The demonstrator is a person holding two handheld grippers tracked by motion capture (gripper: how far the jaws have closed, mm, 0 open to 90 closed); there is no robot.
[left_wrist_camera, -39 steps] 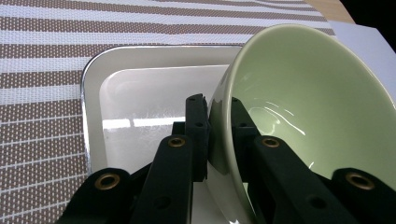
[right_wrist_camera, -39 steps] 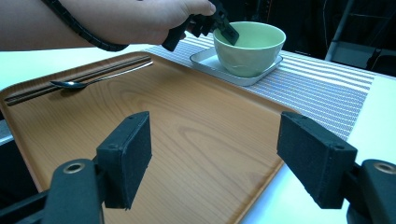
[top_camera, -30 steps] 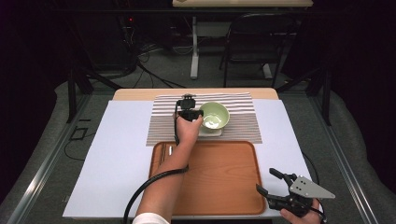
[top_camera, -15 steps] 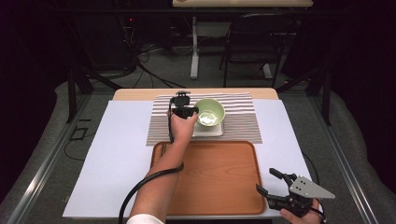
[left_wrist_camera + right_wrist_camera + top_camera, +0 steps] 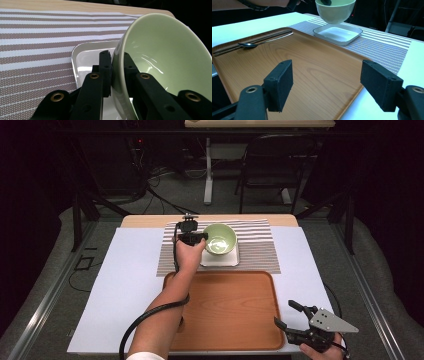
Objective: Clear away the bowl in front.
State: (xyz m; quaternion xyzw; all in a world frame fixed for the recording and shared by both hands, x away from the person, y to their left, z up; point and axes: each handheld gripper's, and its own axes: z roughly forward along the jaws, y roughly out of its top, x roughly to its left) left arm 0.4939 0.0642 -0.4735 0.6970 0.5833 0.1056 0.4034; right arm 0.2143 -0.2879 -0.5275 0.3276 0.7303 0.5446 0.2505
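A pale green bowl (image 5: 220,239) hangs tilted just above a white square dish (image 5: 222,262) on the striped placemat (image 5: 255,240). My left gripper (image 5: 201,238) is shut on the bowl's near rim. In the left gripper view one jaw stands outside the bowl (image 5: 160,55) wall and the other inside, over the dish (image 5: 85,57). My right gripper (image 5: 285,313) stands open and holds nothing, low by the front right corner of the wooden tray (image 5: 235,315). The right gripper view has the right gripper (image 5: 327,82) over the tray (image 5: 312,70), with the bowl (image 5: 335,10) lifted above the dish (image 5: 338,33) beyond.
A metal spoon (image 5: 252,44) and dark chopsticks (image 5: 262,37) lie along the tray's far side in the right gripper view. A white sheet (image 5: 125,285) covers the table around the tray. Chairs and cables stand in the dark behind the table.
My left gripper has risen and shifted slightly left with the bowl, which has come off the dish. The right gripper has stayed put.
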